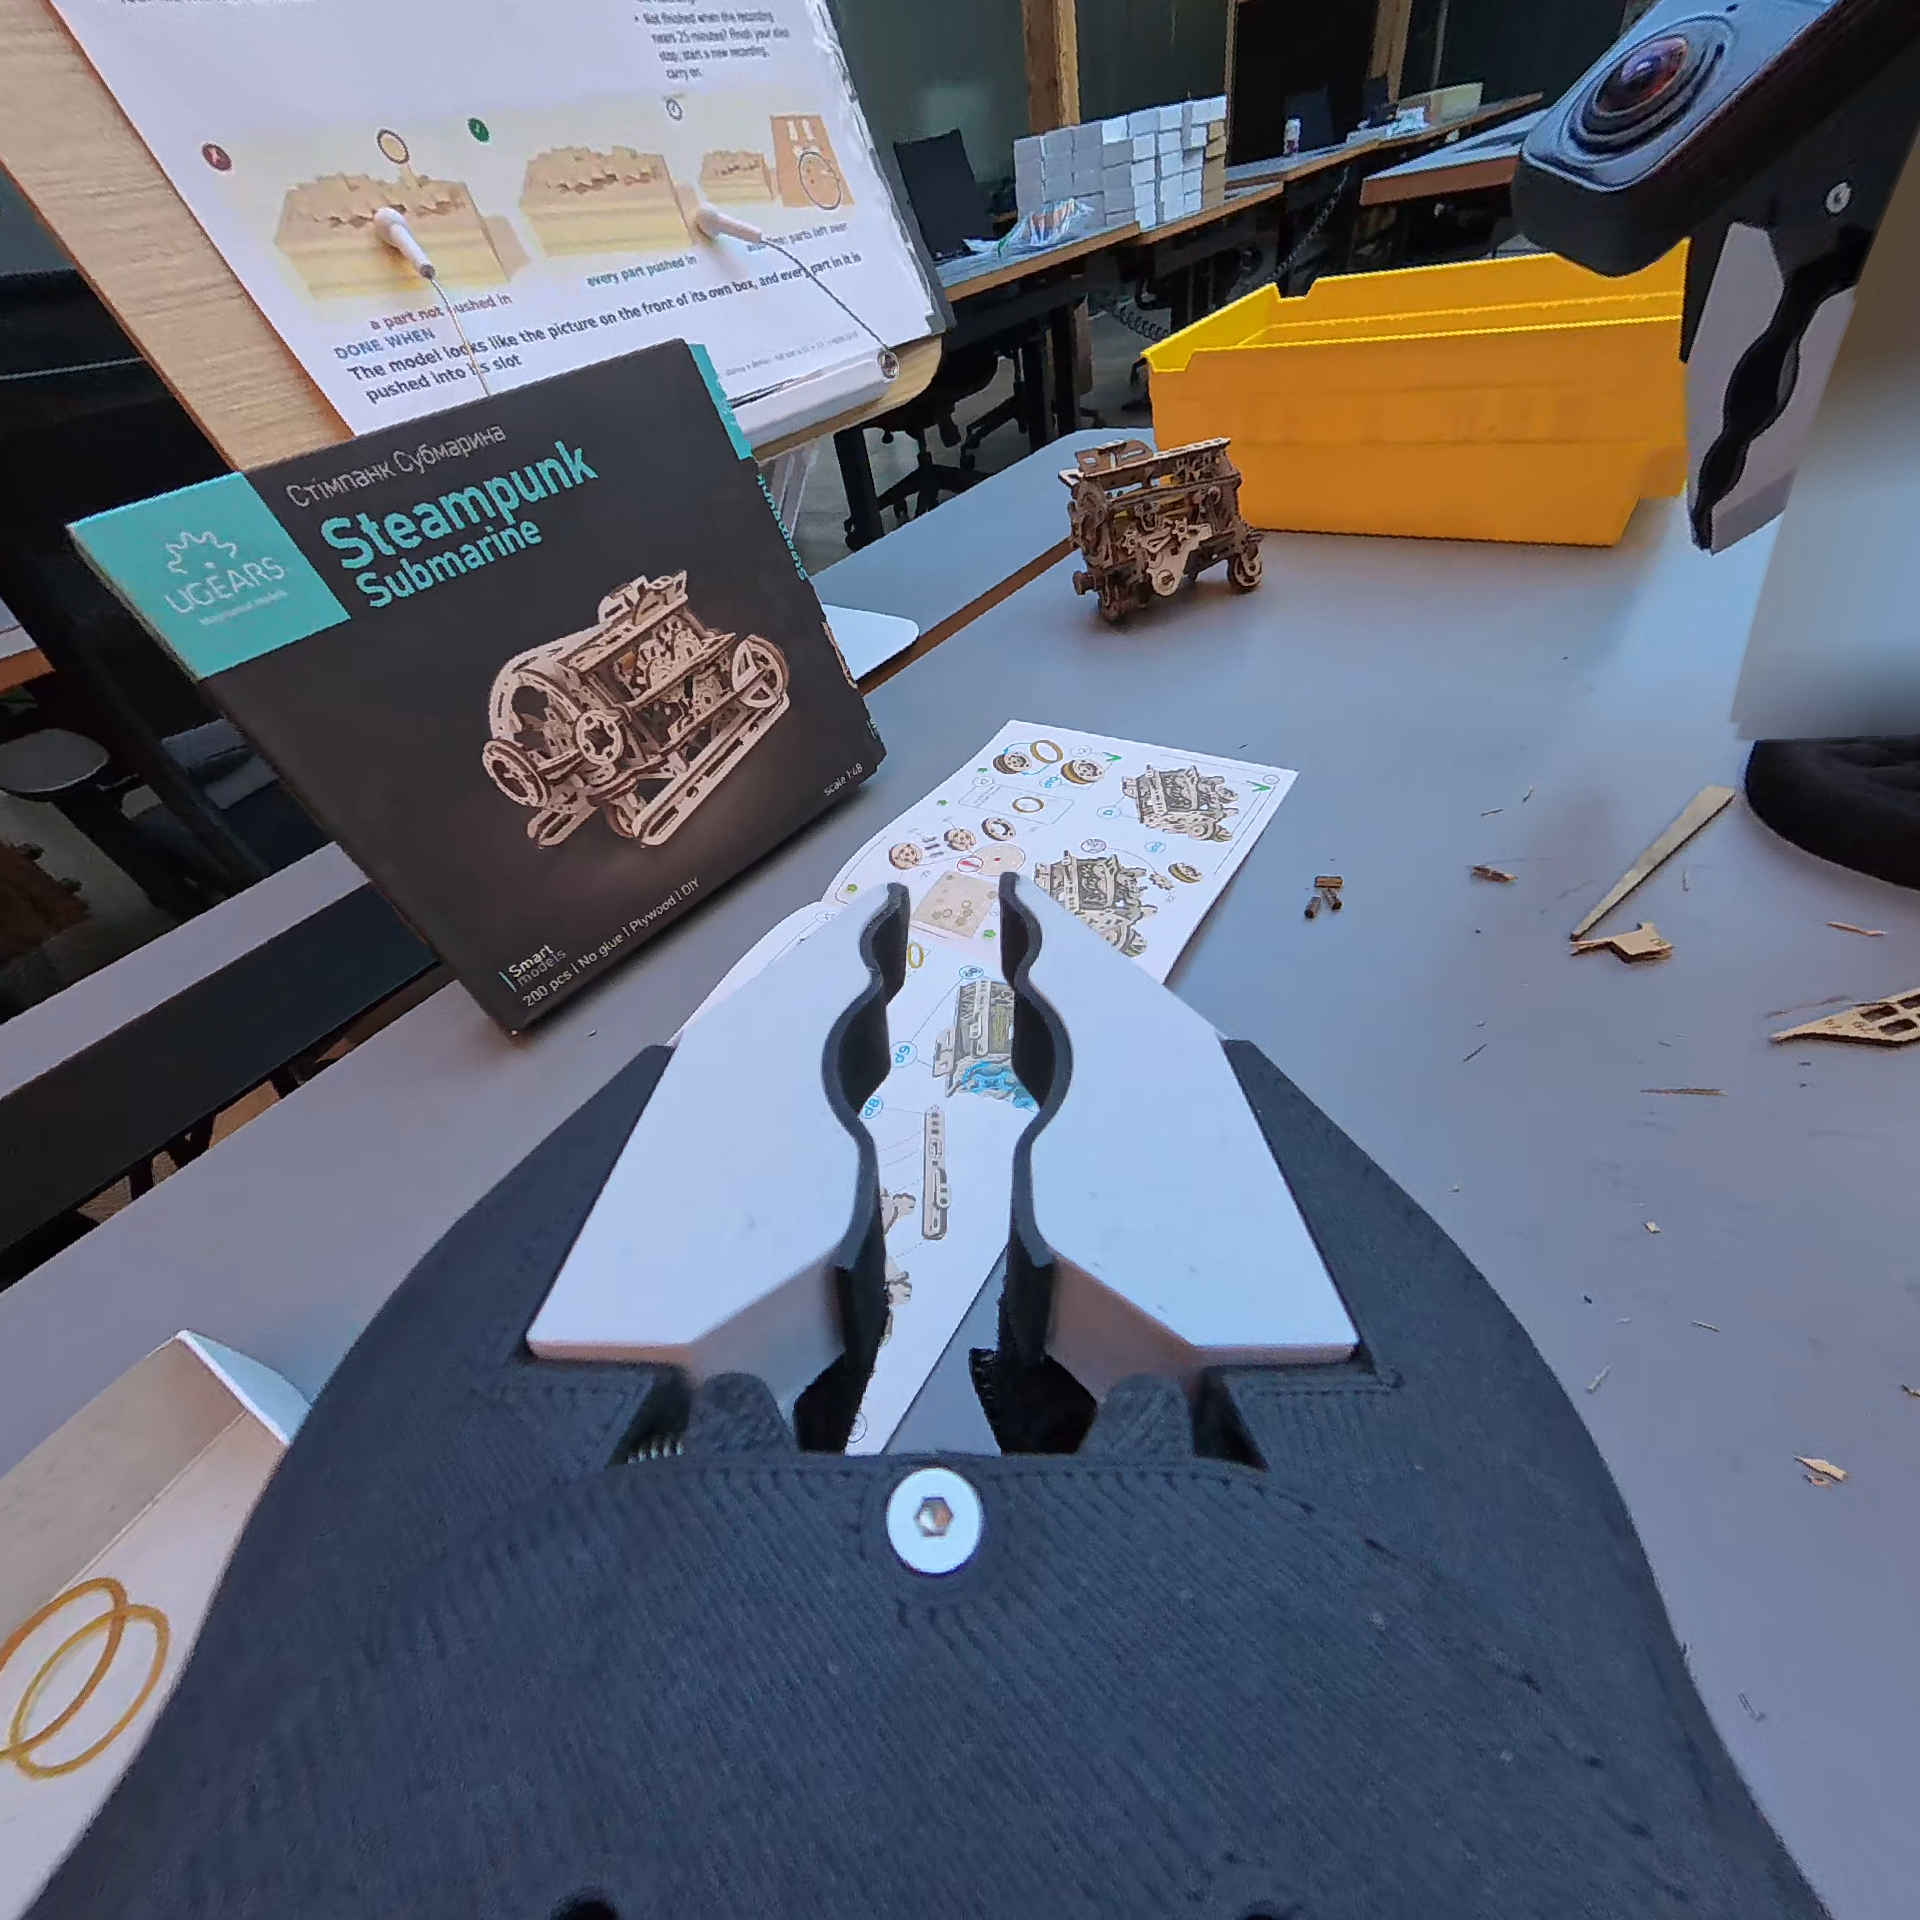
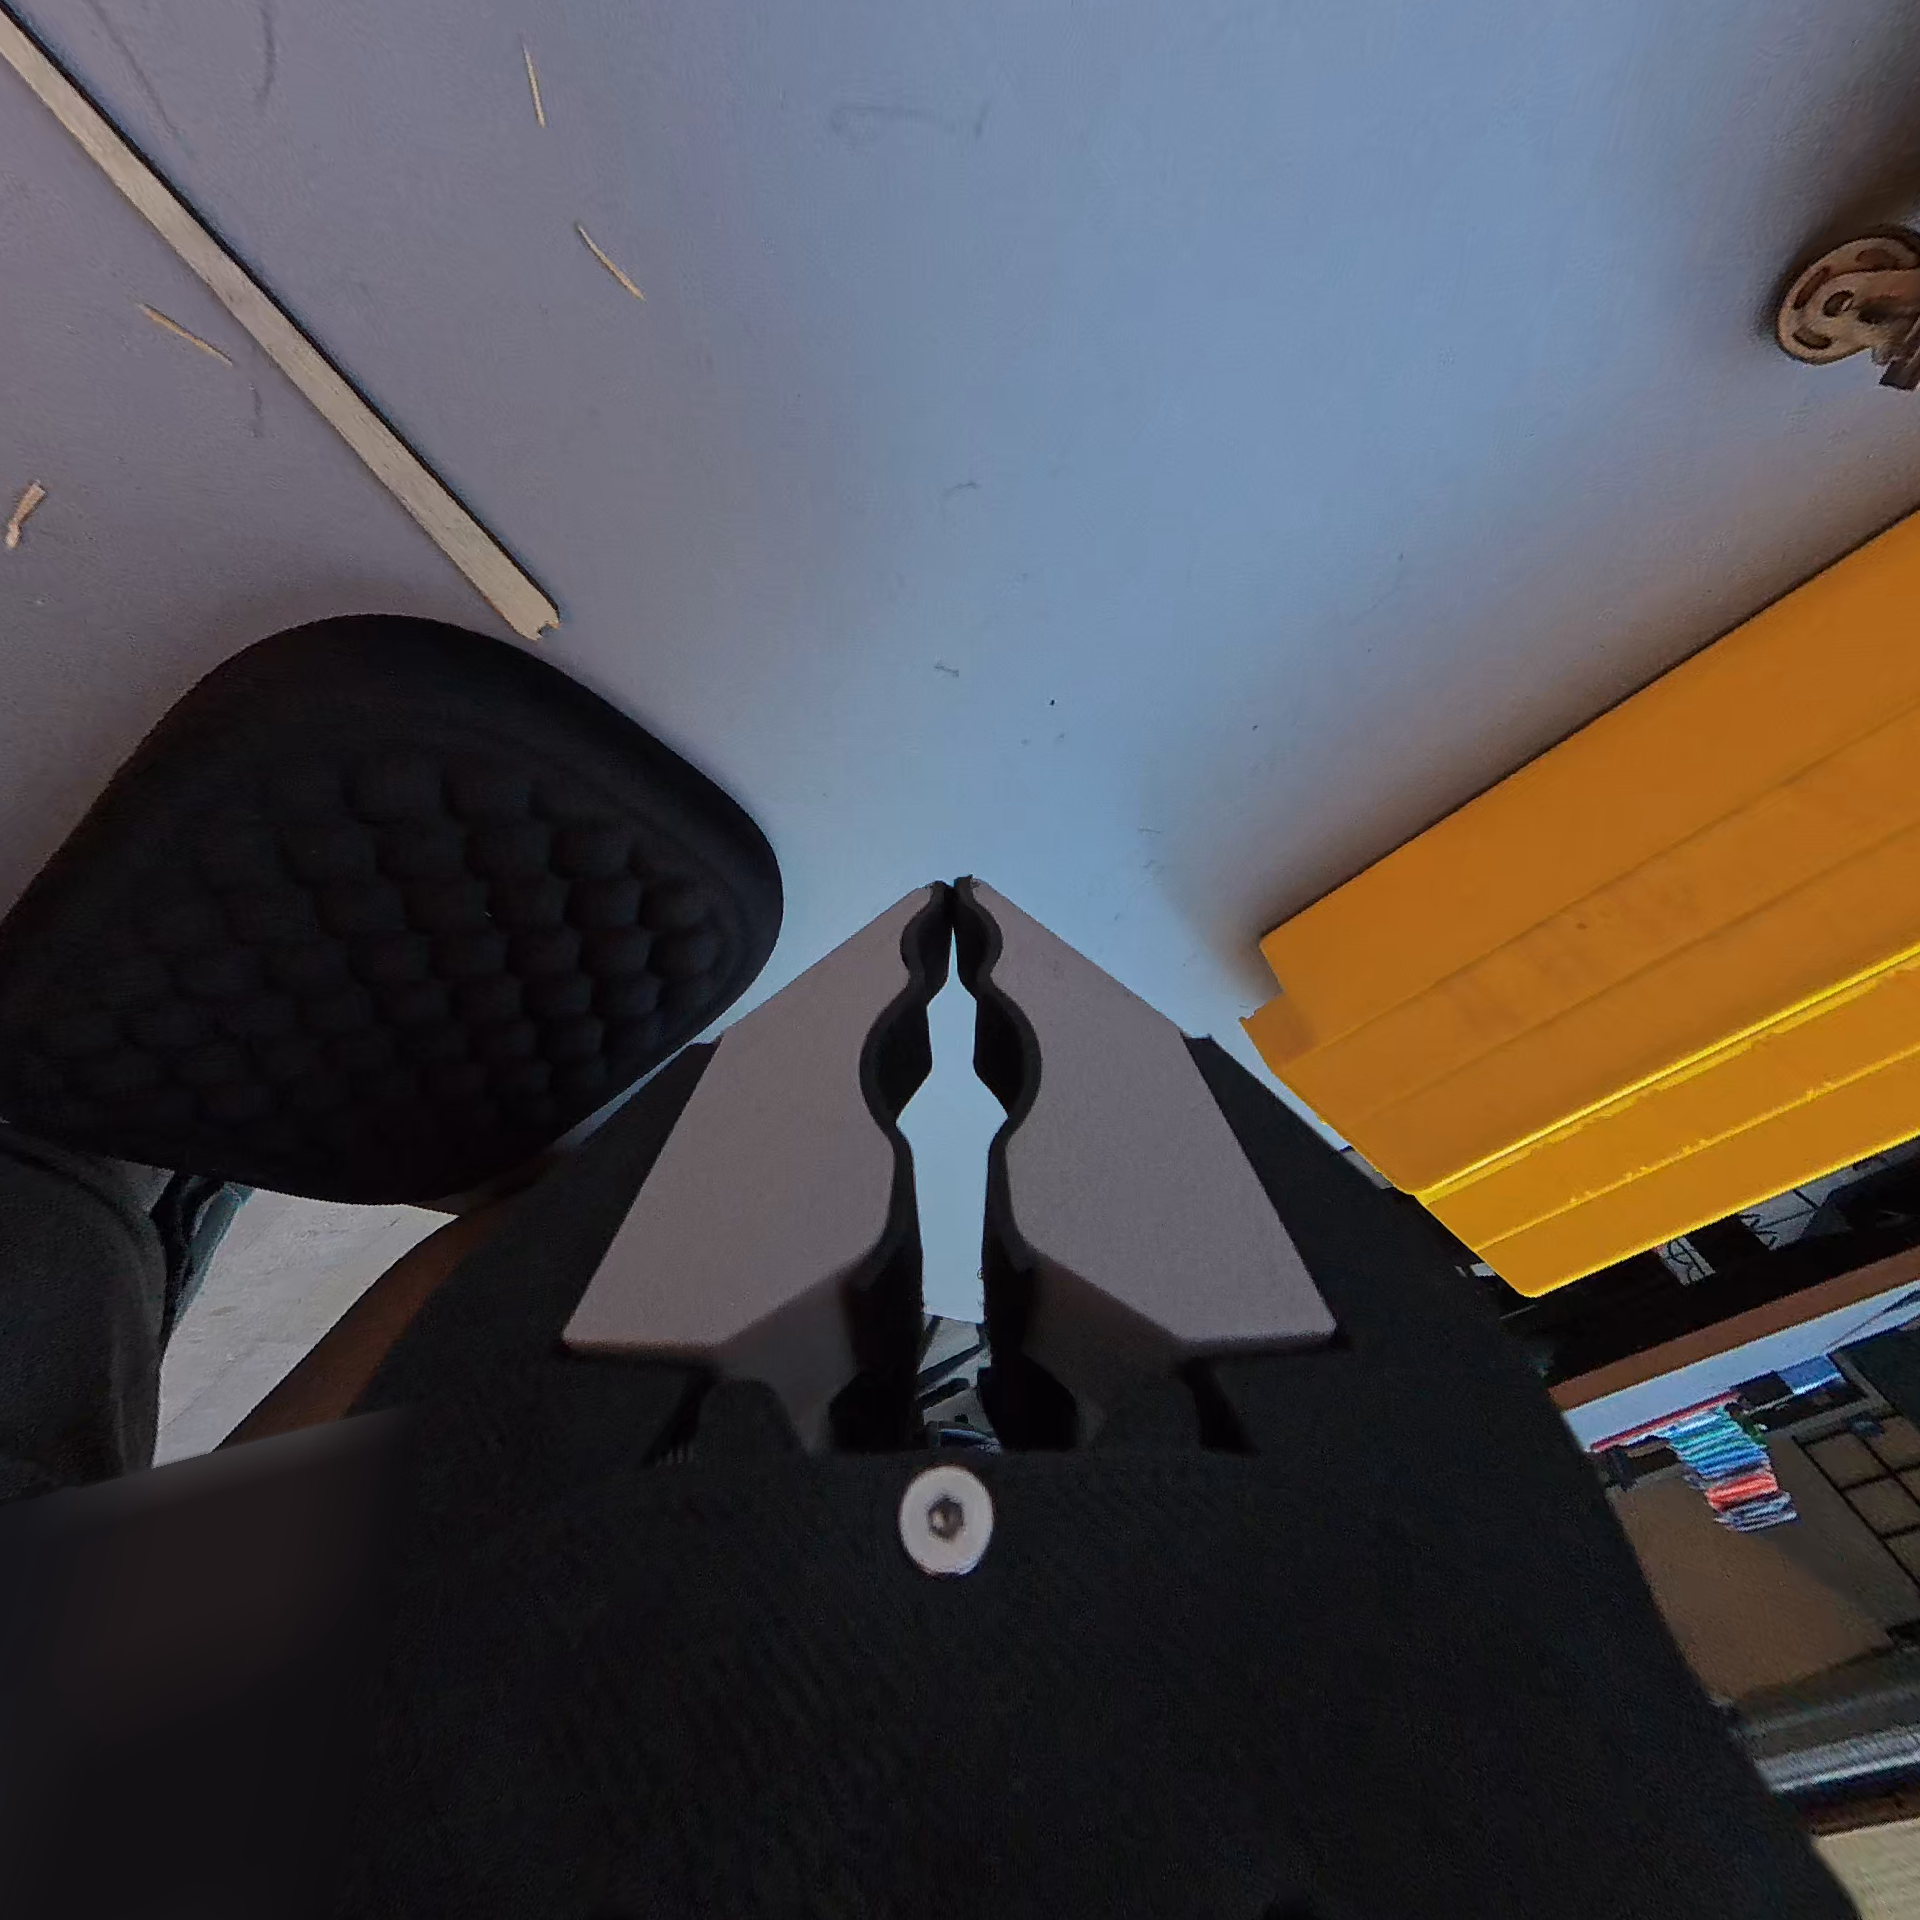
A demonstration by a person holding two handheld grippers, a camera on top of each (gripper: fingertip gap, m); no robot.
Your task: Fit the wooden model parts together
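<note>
The part-built wooden model (image 1: 1158, 530) stands on the grey table (image 1: 1455, 1143) at the back, in front of the yellow bin. My left gripper (image 1: 951, 896) is open by a narrow gap and empty. It hovers over the printed instruction sheet (image 1: 1174, 831), well short of the model. My right gripper (image 2: 954, 885) is shut and empty, pointing down at bare table. It also shows in the left wrist view (image 1: 1714, 509), raised at the upper right. One wheel of the model (image 2: 1844, 301) shows at the right edge of the right wrist view.
The dark model box (image 1: 468, 675) leans against a sheet stand at the left. The yellow bin (image 1: 1455, 416) (image 2: 1610, 935) sits at the back right. A black textured pad (image 2: 364, 914), a wooden strip (image 2: 281, 332) and wood scraps (image 1: 1621, 945) lie at the right. Rubber bands (image 1: 73, 1662) lie in a white tray. The gap from one gripper's tips to the other's is roughly 35 cm. From the right gripper's tips to the model (image 2: 1844, 301) is close to 20 cm.
</note>
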